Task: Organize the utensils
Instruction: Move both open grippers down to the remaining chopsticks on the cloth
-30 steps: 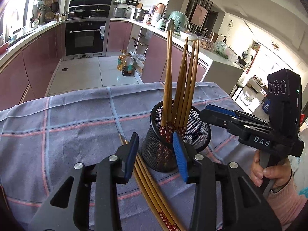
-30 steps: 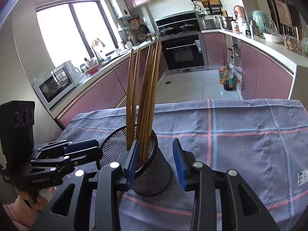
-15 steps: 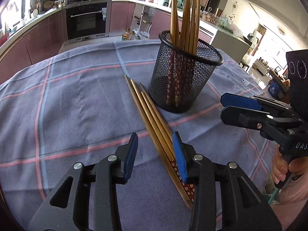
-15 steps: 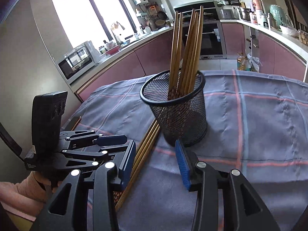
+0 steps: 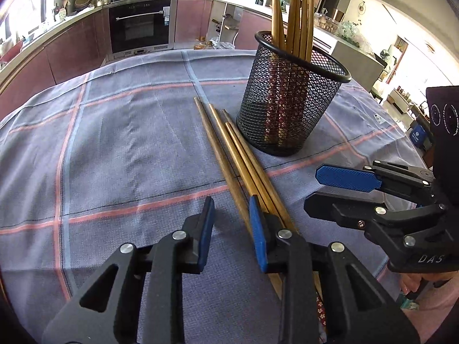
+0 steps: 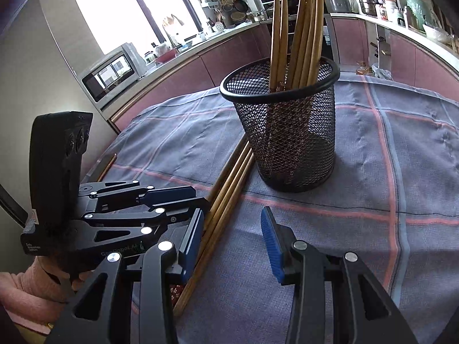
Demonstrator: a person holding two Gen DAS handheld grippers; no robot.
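Observation:
Several loose wooden chopsticks point(image 5: 229, 149) lie side by side on the checked cloth, just left of a black mesh cup point(image 5: 287, 109) that holds several more chopsticks point(image 5: 292, 14) upright. My left gripper point(image 5: 231, 229) hangs low over the near ends of the loose ones. Its jaws are closing; the leftmost stick runs between them beside the right pad, and the pads do not press on it. My right gripper point(image 6: 233, 240) is open, with the loose chopsticks point(image 6: 226, 192) running past its left finger and the mesh cup point(image 6: 292, 132) ahead. It shows as the right gripper point(image 5: 324, 192) in the left wrist view.
The blue-grey cloth point(image 5: 114, 143) with pink lines covers the whole table. A hand in a pink sleeve point(image 6: 28, 286) holds the left gripper point(image 6: 183, 197). Kitchen counters, an oven point(image 5: 140, 25) and a microwave point(image 6: 109, 74) stand beyond the table edge.
Both grippers came down and back from cup height to just above the loose chopsticks. The left jaws have narrowed. The cup and chopsticks have not moved.

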